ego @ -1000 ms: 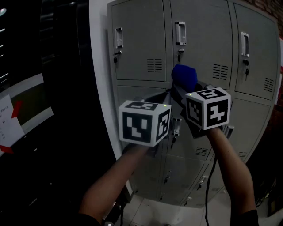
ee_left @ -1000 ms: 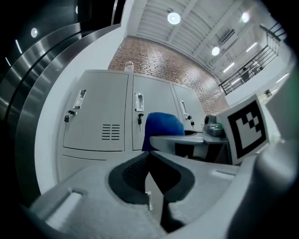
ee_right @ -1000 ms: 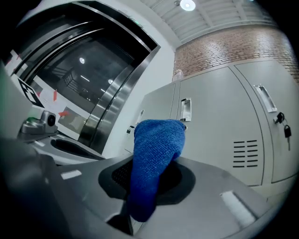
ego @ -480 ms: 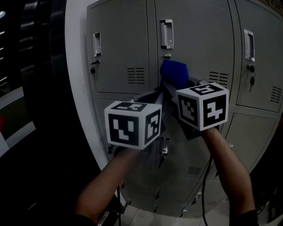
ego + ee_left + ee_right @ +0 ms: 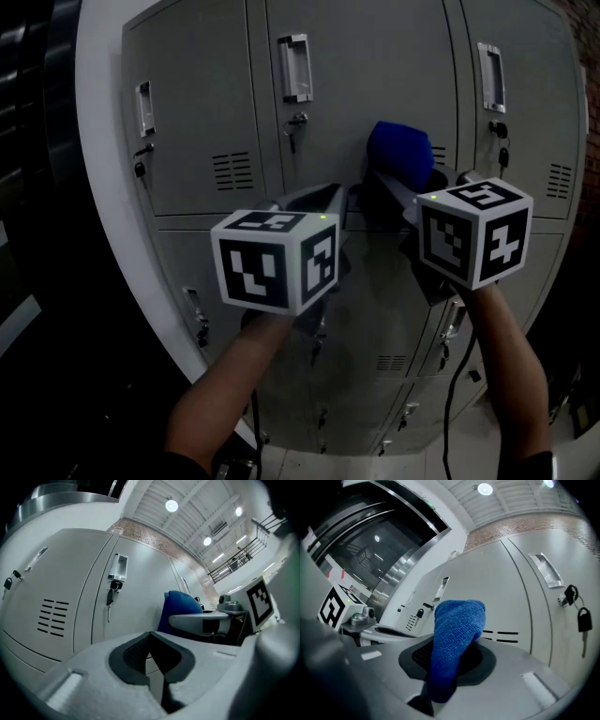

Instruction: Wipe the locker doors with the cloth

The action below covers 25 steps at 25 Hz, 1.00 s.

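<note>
The blue terry cloth [image 5: 398,152], pinched in the right gripper [image 5: 397,186], has slid rightward over the grey metal locker door [image 5: 375,75]: wiping goes on; the left gripper [image 5: 321,199] jaws are together, empty

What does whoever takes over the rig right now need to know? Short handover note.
Left claw: shut, empty, held beside the right one.
Right claw: shut on the blue cloth, which sticks out toward the upper middle locker door, near its vents; contact can't be confirmed.
Done: cloth is gripped and up at the doors; no door shows whether it has been wiped.
Left: wipe the doors, lower rows included.
</note>
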Available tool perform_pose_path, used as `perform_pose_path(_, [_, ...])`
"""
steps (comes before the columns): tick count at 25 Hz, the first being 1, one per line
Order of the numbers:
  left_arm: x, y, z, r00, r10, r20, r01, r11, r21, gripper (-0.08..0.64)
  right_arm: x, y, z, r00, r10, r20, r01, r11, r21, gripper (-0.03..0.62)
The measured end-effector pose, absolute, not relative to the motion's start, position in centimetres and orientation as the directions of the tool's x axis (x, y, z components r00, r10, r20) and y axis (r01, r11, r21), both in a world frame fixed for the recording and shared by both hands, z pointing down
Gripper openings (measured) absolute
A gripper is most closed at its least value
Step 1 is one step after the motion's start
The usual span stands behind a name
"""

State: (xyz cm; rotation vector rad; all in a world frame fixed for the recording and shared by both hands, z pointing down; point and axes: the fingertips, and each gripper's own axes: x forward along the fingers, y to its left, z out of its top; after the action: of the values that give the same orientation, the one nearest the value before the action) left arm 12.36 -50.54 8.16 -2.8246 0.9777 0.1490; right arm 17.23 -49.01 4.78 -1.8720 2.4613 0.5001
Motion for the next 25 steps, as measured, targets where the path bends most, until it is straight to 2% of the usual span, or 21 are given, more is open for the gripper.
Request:
perform_pose_path(10, [14.6,-49.2,8.0,0.850,-0.507,-0.142,-0.523,-0.844,-0.117,0.002,24.5,-46.5,4.6,-0.074,-0.978,-0.195,-0.977,0.032,0.213,0.084])
perform_pose_path(14, [14.6,-48.9,7.8,0.858,-0.495,-0.139,-0.511,-0.850,-0.125,0.002,25.2,-46.5,4.6,-0.042,-0.983,-0.176,-0.976,0.002,0.218,0.084])
perform_pose_path(19, [13.1,-47.8,6.9,0.863,-0.480,-0.154,-0.499,-0.859,-0.116,0.002,22.2,-45.6,3.5,-0.104,-0.974,-0.200,-0.974,0.059,0.218,0.084])
perform_pose_path(25, [9.0,-47.6,4.4,0.829,-0.523,-0.197,-0.553,-0.821,-0.146,0.002,13.1,-46.2,0.1,-0.304,-0.925,-0.229,-0.936,0.245,0.252,0.085])
